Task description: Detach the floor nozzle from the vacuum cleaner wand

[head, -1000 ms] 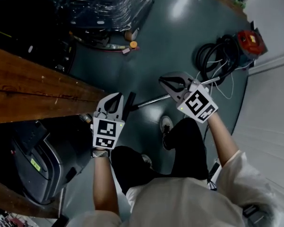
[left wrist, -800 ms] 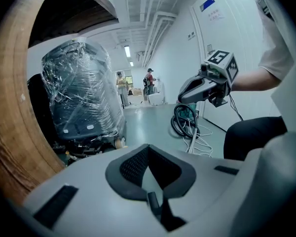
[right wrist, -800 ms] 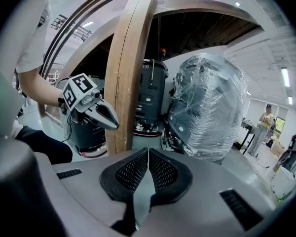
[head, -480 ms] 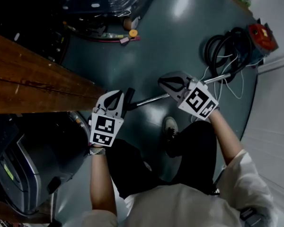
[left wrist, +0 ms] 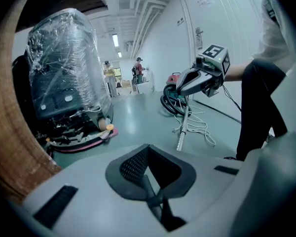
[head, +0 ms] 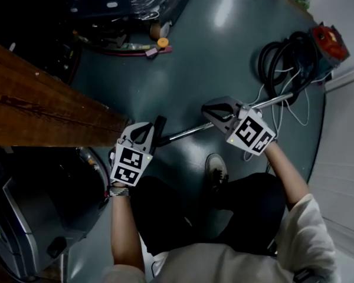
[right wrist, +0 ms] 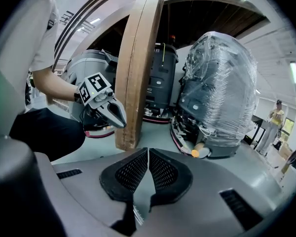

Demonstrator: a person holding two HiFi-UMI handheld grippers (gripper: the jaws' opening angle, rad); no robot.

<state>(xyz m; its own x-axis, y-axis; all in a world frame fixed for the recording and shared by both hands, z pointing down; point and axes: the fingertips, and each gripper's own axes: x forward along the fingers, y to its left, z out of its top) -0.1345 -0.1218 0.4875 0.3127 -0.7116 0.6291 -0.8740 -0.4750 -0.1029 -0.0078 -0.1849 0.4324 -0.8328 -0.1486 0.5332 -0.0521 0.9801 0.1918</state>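
The chrome wand (head: 192,130) lies on the grey-green floor and runs right toward a black hose coil (head: 286,58) and the red vacuum body (head: 329,43). Its black floor nozzle (head: 160,127) sits at the wand's left end, partly hidden behind my left gripper (head: 145,132). That gripper hangs shut and empty just above the nozzle. My right gripper (head: 211,108) is shut too, holds nothing and hovers over the middle of the wand. In the left gripper view, the wand (left wrist: 183,127) lies ahead of the closed left gripper (left wrist: 147,149), and the right gripper (left wrist: 190,80) hangs above it.
A brown wooden tabletop (head: 41,108) juts in from the left, close to the left gripper. A plastic-wrapped machine (right wrist: 217,93) stands at the back. A white cord (head: 283,114) loops by the wand's right end. The person's shoe (head: 215,168) rests near the wand.
Both grippers have come down toward the floor, still shut, and now hang close over the wand and nozzle. The view has dropped with them.
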